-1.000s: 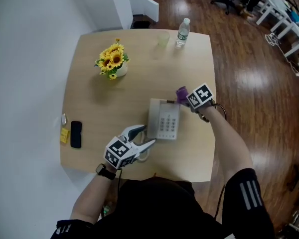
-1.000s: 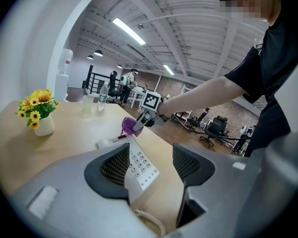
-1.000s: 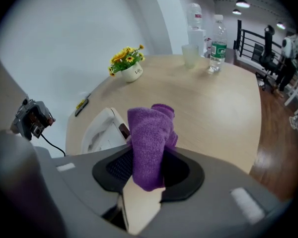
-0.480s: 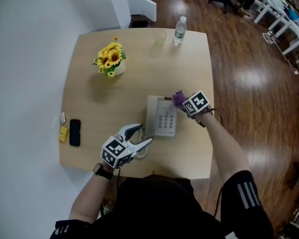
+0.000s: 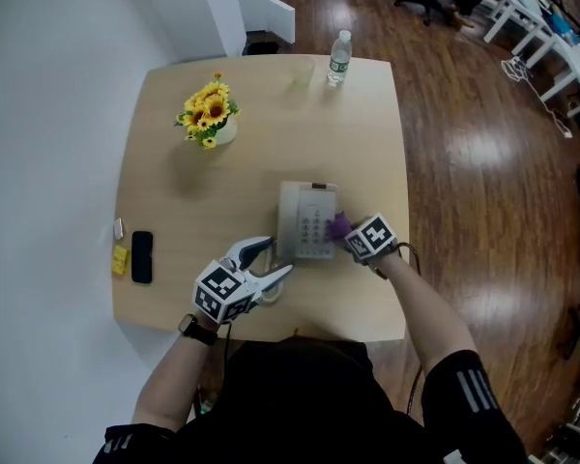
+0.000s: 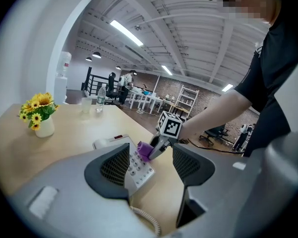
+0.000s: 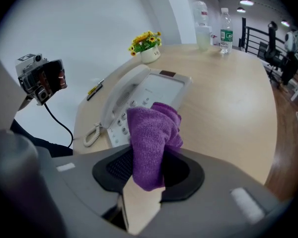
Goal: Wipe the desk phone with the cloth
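A white desk phone (image 5: 304,218) lies on the wooden table (image 5: 251,162), its handset on the left. My right gripper (image 5: 346,232) is shut on a purple cloth (image 5: 338,226), which rests on the keypad's right side. In the right gripper view the cloth (image 7: 150,140) bulges out between the jaws over the phone (image 7: 139,97). My left gripper (image 5: 275,259) stands open at the phone's near left corner, over the coiled cord (image 6: 144,217). The left gripper view shows the phone (image 6: 129,160), the cloth (image 6: 145,150) and the right gripper (image 6: 156,148) beyond its jaws.
A sunflower vase (image 5: 206,114) stands at the back left. A plastic cup (image 5: 302,72) and a water bottle (image 5: 339,57) are at the far edge. A black mobile (image 5: 141,256) and a yellow note (image 5: 121,259) lie near the left edge.
My right gripper has carried the cloth from the phone's far right corner toward me, down along the keypad. The left gripper has stayed by the phone's near corner.
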